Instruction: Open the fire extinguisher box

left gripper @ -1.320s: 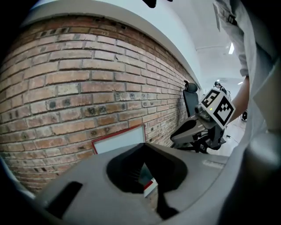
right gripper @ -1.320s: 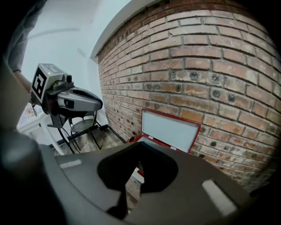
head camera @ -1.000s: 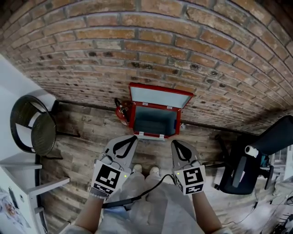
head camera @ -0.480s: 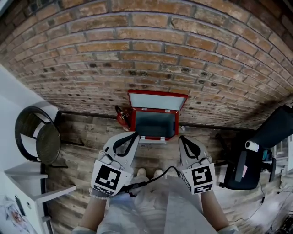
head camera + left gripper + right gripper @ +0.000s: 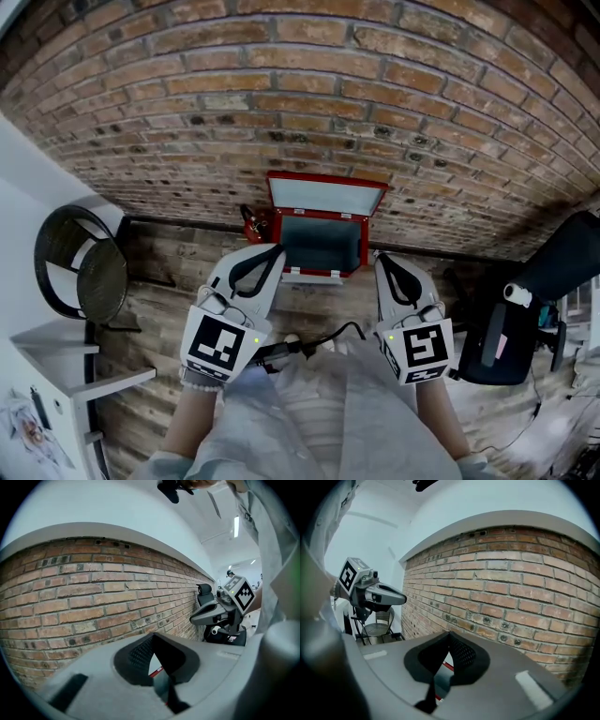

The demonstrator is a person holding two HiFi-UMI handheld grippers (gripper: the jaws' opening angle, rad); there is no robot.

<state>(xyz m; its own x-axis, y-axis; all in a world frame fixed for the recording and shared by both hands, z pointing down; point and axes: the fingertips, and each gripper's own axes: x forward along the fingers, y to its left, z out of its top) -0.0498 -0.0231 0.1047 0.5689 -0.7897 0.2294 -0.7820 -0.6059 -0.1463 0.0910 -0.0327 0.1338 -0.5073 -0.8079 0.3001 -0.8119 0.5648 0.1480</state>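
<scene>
The red fire extinguisher box [image 5: 322,228] stands on the floor against the brick wall, its lid raised and leaning back, the dark inside showing. A red extinguisher [image 5: 253,223] sits beside its left wall. My left gripper [image 5: 275,250] hangs in front of the box's lower left corner, jaws together and empty. My right gripper [image 5: 382,258] hangs off the box's lower right corner, shut with nothing held. In the left gripper view my left gripper [image 5: 153,636] points at the brick wall, a sliver of red box showing under the tips. The right gripper view shows my right gripper [image 5: 449,634] likewise.
A round dark mesh chair [image 5: 80,267] stands at the left by a white shelf [image 5: 56,342]. A black office chair [image 5: 525,309] is at the right. A black cable [image 5: 314,342] runs across the person's lap. Wood plank floor [image 5: 178,267] lies before the wall.
The view has shifted slightly; both grippers have risen and moved closer to the box's front corners. The box stays open throughout.
</scene>
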